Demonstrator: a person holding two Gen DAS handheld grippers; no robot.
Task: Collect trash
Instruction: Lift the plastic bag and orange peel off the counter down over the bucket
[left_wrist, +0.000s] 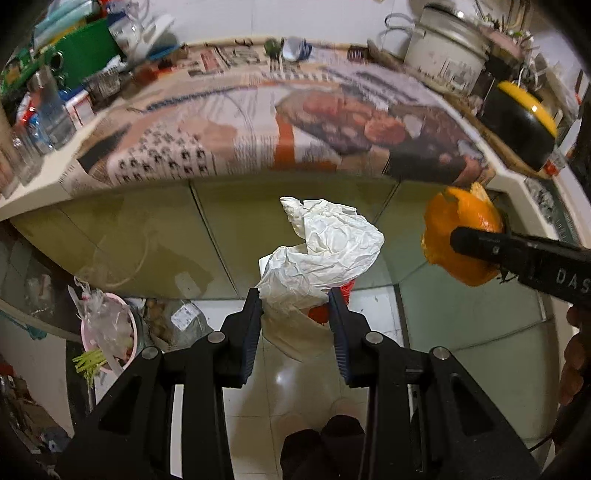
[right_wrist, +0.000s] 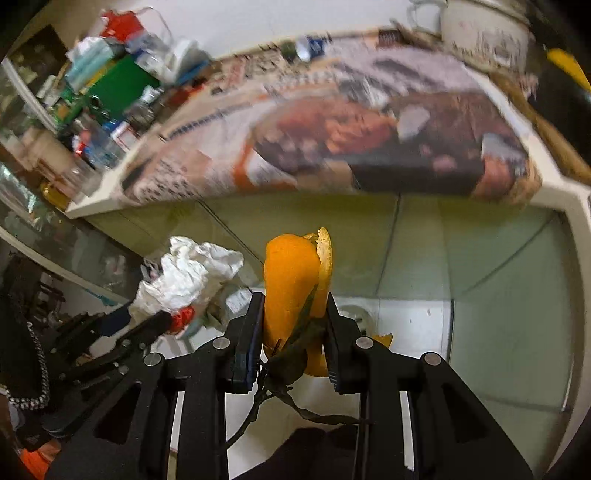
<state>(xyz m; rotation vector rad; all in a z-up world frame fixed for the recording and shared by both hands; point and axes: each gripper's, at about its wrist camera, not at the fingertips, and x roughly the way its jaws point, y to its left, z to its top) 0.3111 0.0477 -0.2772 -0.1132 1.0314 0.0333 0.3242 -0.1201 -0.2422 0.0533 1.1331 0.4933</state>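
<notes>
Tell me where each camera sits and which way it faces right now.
Left wrist: on the left tool, looking down past the crumpled white paper it grips, toward the floor; the right tool with the orange peel crosses at right.
Right wrist: on the right tool, looking down along the orange peel it grips; the left tool shows at left.
Shared: both pieces of trash, the newspaper-covered counter and the person's dark-socked feet.

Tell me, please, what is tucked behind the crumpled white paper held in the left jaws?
A bit of red wrapper peeks out behind the crumpled white paper. The paper covers the rest of it, so what else it hides cannot be seen.
</notes>
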